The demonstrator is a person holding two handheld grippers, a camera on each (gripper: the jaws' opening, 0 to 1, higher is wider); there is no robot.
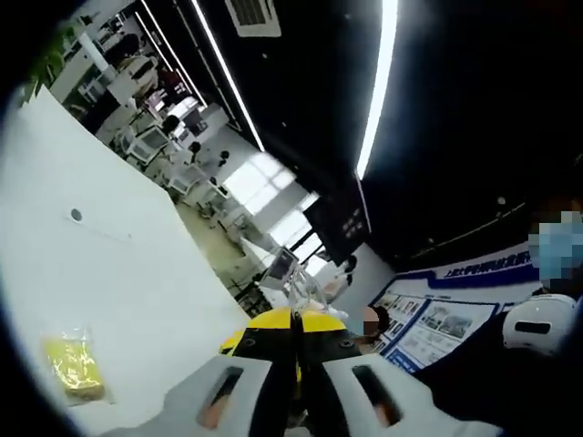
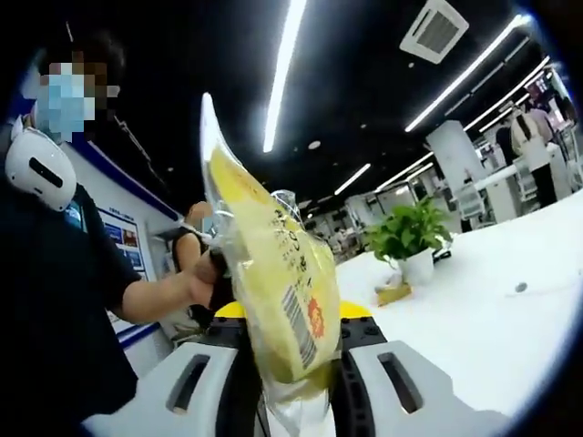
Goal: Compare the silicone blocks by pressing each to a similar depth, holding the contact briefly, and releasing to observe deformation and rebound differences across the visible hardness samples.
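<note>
Although the task speaks of blocks to be pressed, what shows here is a yellow silicone block sealed in a clear plastic packet (image 2: 273,282), held upright and slightly tilted between the jaws of the right gripper (image 2: 293,364), which are clenched on its lower end; a barcode label faces the camera. The packet's top stands free in the air, so it seems it is being lifted or unwrapped rather than pressed, and the pressing itself looks not yet begun. A person's hand (image 2: 208,273) reaches toward the packet's far edge in the right gripper view, probably to steady or open it, though whether it touches is hard to tell. In the left gripper view a second yellow packet (image 1: 73,367) lies flat on the white table (image 1: 118,273), well apart from the left gripper (image 1: 297,387), whose jaws stand pressed together with a thin edge of clear plastic rising from between them; whether they truly grip that film I cannot tell. The table is wide and bare-looking, with a small round grommet (image 1: 76,215) in it and a potted plant (image 2: 410,241) at its far end. Around it is an open office under long ceiling light strips (image 1: 378,82), with posters on a blue wall (image 1: 428,323).
</note>
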